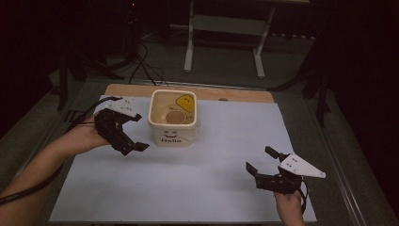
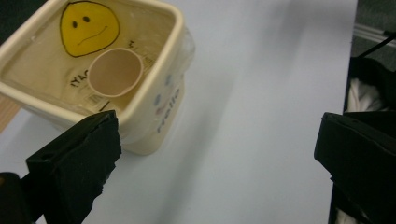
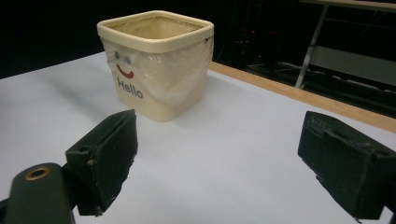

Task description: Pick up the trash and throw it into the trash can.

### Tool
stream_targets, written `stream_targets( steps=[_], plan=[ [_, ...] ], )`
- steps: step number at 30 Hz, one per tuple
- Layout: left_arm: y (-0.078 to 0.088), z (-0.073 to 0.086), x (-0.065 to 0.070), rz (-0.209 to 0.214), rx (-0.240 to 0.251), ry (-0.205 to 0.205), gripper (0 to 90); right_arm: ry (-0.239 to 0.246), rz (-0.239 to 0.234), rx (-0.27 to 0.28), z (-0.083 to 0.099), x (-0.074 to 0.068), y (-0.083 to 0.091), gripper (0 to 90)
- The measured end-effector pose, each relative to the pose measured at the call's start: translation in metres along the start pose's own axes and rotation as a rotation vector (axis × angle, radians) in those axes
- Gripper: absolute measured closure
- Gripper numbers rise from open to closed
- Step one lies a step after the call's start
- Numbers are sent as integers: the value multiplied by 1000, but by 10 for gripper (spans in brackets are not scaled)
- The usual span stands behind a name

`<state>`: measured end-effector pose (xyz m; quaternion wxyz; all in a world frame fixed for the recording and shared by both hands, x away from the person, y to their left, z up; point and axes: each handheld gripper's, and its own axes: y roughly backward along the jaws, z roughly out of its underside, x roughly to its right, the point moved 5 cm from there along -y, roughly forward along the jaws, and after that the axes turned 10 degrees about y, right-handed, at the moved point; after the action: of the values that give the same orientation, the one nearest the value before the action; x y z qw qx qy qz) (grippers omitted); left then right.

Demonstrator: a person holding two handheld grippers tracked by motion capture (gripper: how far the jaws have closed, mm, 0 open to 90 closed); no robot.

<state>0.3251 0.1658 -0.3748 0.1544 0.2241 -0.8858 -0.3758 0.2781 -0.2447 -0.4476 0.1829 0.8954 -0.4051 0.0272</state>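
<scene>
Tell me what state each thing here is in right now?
Cream square plastic tub marked Hello: upright on the table, open-topped, untouched.
Round pale cup: inside the tub, mouth up.
Left gripper: open, empty, beside the tub.
Right gripper: open, empty, well apart from the tub.

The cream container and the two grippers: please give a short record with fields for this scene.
container: cream square tub, upright, "Hello" printed on front
inside: round pale disc and yellow face sticker
surface: white sheet
left gripper: open, just left of tub, apart
right gripper: open, farther off
</scene>
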Motion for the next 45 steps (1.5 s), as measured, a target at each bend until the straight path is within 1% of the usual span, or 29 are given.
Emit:
stream_targets(
  steps=[2, 4, 7, 9, 14, 16, 17, 18, 19, 20, 22, 23, 25, 26, 27, 28, 29, 30, 32, 34, 37, 42, 44, 45],
  plan=[
    [-1, 5, 5, 6, 12, -5, 14, -4, 1, 0, 0, 0, 0, 119],
    [-3, 10, 9, 4, 30, 0, 14, -7, 0, 2, 0, 1, 1, 119],
    [-6, 17, 16, 13, 58, 3, 14, -10, 1, 1, 0, 1, 1, 118],
    [-8, 22, 20, 24, 68, 4, 14, -9, 3, 0, 1, 1, 0, 119],
    [-13, 33, 26, 26, 92, 17, 14, -4, 5, 4, 0, 1, 1, 119],
    [-16, 39, 29, 31, 95, 16, 14, 0, 8, 2, 0, 1, 1, 119],
    [-18, 41, 29, 21, 95, 12, 14, -1, 6, 3, 1, 1, 0, 119],
    [-19, 44, 30, 21, 96, 13, 14, -1, 6, 0, 1, 1, 0, 119],
    [-21, 46, 31, 30, 100, 16, 14, 0, 7, -3, 1, 1, 0, 119],
    [-23, 48, 31, 30, 109, 24, 14, 0, 6, -3, 1, 1, 0, 119],
    [-27, 53, 31, 30, 110, 33, 14, 1, 7, -4, 2, 1, 0, 119],
    [-29, 55, 31, 33, 113, 36, 14, 0, 6, -3, 2, 1, 0, 118],
    [-34, 60, 32, 55, 122, 32, 14, -1, 6, -2, 2, 2, 0, 119],
    [-34, 60, 32, 55, 122, 32, 14, -2, 6, -4, 2, 2, 0, 119],
    [-37, 64, 33, 61, 130, 41, 14, -4, 5, -2, 2, 2, 0, 119],
    [-37, 64, 33, 61, 130, 41, 14, -4, 5, -2, 2, 2, 0, 119],
    [-40, 66, 33, 60, 141, 47, 14, -5, 4, -4, 3, 2, 0, 119],
    [-42, 69, 33, 63, 154, 61, 14, 0, 8, -7, 3, 2, 0, 119],
    [-45, 72, 33, 63, 157, 74, 14, 1, 7, -8, 3, 2, -1, 119],
    [-47, 76, 34, 71, 164, 87, 14, -1, 6, -9, 4, 2, -1, 119],
    [-52, 83, 36, 61, 156, 87, 14, 2, 9, -10, 4, 2, -1, 118],
    [-59, 91, 40, 64, 167, 102, 14, 1, 9, -15, 4, 2, -2, 119],
    [-62, 94, 41, 52, 163, 99, 14, 2, 11, -17, 5, 2, -2, 119],
    [-64, 95, 41, 53, 164, 98, 14, 1, 10, -18, 5, 3, -2, 119]
  ],
)
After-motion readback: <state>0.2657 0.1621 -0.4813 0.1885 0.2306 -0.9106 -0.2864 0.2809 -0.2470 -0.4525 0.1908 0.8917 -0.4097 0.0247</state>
